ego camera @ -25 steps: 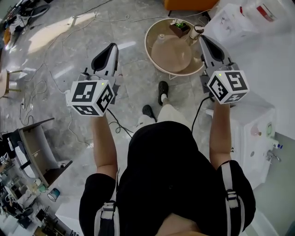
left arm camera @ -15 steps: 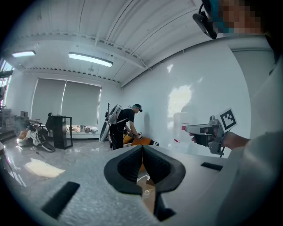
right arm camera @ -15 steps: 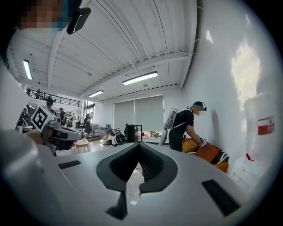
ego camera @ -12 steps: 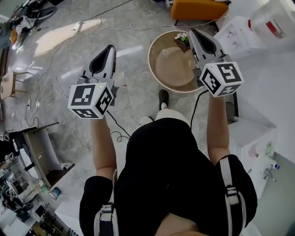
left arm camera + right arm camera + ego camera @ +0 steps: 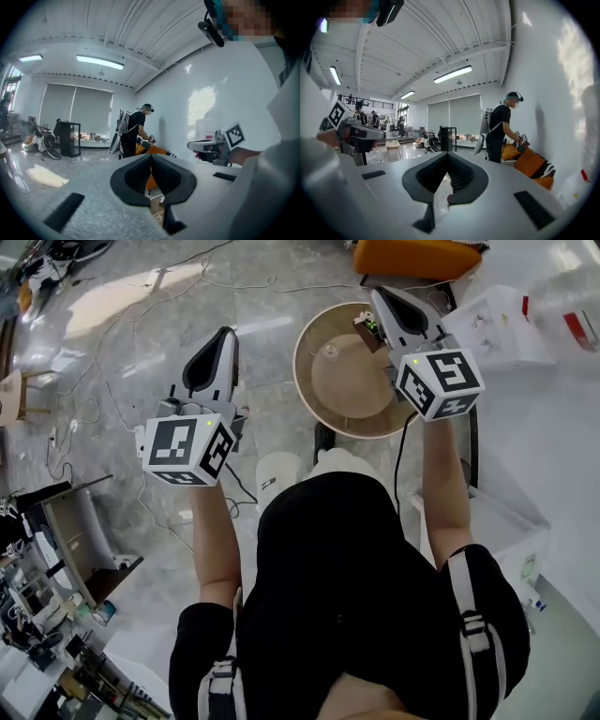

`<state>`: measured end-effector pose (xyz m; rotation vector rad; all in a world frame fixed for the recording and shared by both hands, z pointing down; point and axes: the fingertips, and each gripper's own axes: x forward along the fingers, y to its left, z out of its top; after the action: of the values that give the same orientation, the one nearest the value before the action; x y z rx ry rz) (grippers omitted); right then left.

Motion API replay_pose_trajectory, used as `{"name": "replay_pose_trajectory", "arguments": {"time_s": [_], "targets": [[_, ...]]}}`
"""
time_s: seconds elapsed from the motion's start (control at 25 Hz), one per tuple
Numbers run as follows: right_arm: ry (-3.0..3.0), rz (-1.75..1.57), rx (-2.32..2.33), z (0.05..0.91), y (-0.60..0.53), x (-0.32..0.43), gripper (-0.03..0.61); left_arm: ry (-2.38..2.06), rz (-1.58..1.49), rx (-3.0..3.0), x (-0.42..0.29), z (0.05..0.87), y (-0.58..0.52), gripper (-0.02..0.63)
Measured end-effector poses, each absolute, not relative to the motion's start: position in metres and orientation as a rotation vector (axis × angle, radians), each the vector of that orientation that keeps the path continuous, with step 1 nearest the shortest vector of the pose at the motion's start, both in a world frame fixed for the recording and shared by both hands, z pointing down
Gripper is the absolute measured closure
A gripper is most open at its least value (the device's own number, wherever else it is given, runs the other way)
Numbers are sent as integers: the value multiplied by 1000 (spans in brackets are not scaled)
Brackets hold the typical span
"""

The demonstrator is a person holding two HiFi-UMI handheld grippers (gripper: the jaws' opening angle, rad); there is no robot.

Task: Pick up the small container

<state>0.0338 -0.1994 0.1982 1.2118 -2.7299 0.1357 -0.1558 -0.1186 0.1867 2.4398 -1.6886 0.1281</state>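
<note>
Grey marble floor (image 5: 122,343) all round, and the person stands on it with a gripper held out in each hand. Starting close in, the left gripper (image 5: 225,334) has its fingers pressed together with nothing between them. It's out over bare floor, well off to the left of the round table (image 5: 323,404). The right gripper (image 5: 377,294) is the one that matters. Its fingers are pressed flat together and empty too, and it reaches over the far right part of the table. The small container (image 5: 366,326), which I take to be the little dark box with green on top, sits near the table's far rim. It peeks out just left of the right fingers and below them, so that hand is clearly the nearer one. Can't tell its long axis, too much is covered. I'd guess the fingers need to spread and dip before any pick. Left of the fingers there's a clear dome (image 5: 328,351), and past the rim an orange seat (image 5: 412,257).
</note>
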Motion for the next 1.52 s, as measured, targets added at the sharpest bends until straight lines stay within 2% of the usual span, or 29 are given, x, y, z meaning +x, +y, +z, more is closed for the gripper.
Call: {"name": "replay_pose_trajectory", "arguments": {"time_s": [0.76, 1.04, 1.52], "targets": [[-2525, 254, 1243, 390, -245, 16, 575, -1573, 256, 2348, -187, 293, -196, 595], [-2440, 369, 1331, 471, -239, 45, 575, -1459, 334, 2396, -165, 364, -215, 594], [-2288, 505, 1339, 592, -233, 51, 575, -1302, 425, 2437, -152, 464, -241, 595]]}}
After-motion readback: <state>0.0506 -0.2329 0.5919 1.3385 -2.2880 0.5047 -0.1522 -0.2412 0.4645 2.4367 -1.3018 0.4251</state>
